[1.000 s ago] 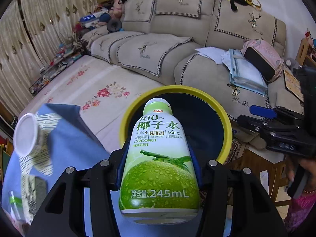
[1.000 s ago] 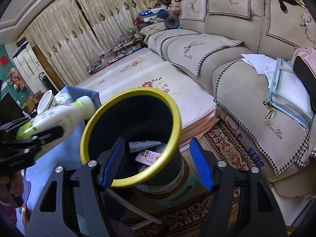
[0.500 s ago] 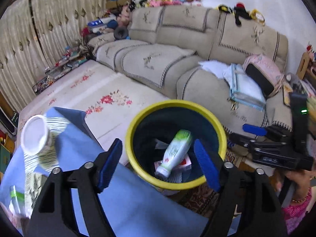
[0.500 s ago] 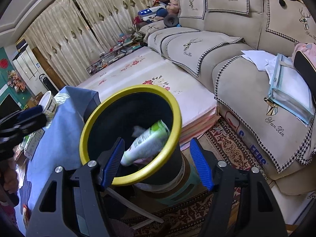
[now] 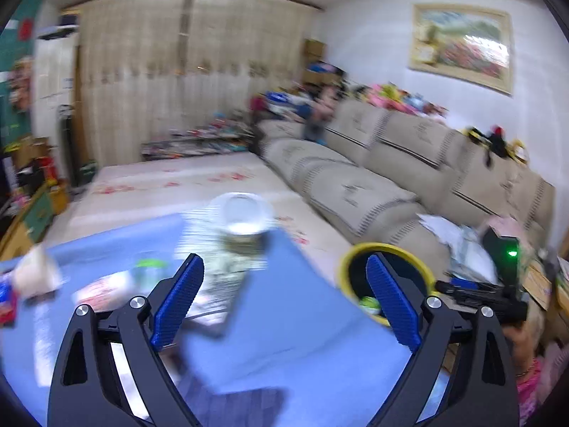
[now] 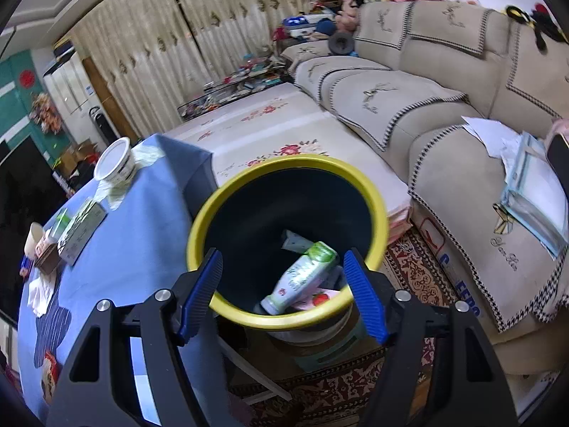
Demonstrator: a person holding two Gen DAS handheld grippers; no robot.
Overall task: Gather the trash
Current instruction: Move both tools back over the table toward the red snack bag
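The left gripper (image 5: 284, 291) has its jaws opening wide with nothing between them; only blue tablecloth (image 5: 291, 320) shows in the gap. It points out over the table, and just beyond its fingertips stands a white paper cup (image 5: 243, 220) on a patterned sheet, with a small green-capped item and a red-and-white wrapper (image 5: 103, 290) off to the side of its left finger. The view is smeared with motion blur, so finer detail there cannot be told. My reading is that this hand is lining up on the table litter for the next pick.

The right gripper (image 6: 282, 295) is also apart and empty, hovering just above the near rim of the yellow-rimmed trash bin (image 6: 377, 192), angled down into it. Directly ahead of its fingertips, inside the bin, the coconut water bottle (image 6: 302, 277) lies tilted on other wrappers, its cap end uppermost, so that piece of trash is already collected. The bin sits just beside the table edge, which likely keeps each carry short.

Off the right gripper's left finger, on the cloth, remain the cup, a green-and-white carton (image 6: 80, 227), a small tub (image 6: 35, 242) and crumpled tissue (image 6: 41, 290), all still to be gathered.
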